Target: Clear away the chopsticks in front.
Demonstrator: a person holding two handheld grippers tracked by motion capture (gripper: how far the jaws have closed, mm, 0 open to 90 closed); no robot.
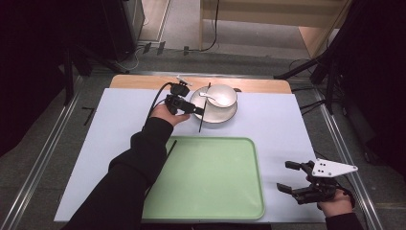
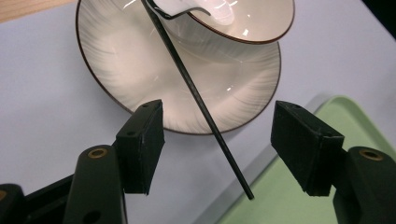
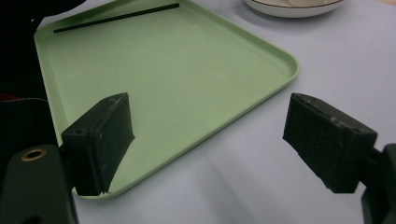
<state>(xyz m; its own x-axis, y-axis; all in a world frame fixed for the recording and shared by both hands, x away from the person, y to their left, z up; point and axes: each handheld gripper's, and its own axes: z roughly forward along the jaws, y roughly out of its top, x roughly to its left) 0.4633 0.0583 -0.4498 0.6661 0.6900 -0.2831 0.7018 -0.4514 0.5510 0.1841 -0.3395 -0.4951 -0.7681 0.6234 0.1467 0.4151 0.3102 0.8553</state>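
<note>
A thin black chopstick [image 1: 203, 110] leans across a cream plate [image 1: 225, 115] and the rim of the cream bowl [image 1: 221, 95] standing on it. A white spoon [image 1: 210, 97] lies in the bowl. My left gripper [image 1: 195, 108] is at the plate's left side. In the left gripper view it [image 2: 219, 116] is open, with the chopstick [image 2: 196, 95] running between the jaws and touching neither, over the plate [image 2: 121, 65]. A second chopstick [image 1: 170, 148] lies along the left edge of the green tray [image 1: 210, 177]. My right gripper [image 1: 284, 176] is open right of the tray, holding nothing.
In the right gripper view the open gripper [image 3: 210, 109] faces the tray's near corner [image 3: 187, 70], with the second chopstick [image 3: 116, 17] at its far side. The table is covered in pale lavender [image 1: 115, 124]. A person's dark sleeve [image 1: 129, 177] crosses the tray's left edge.
</note>
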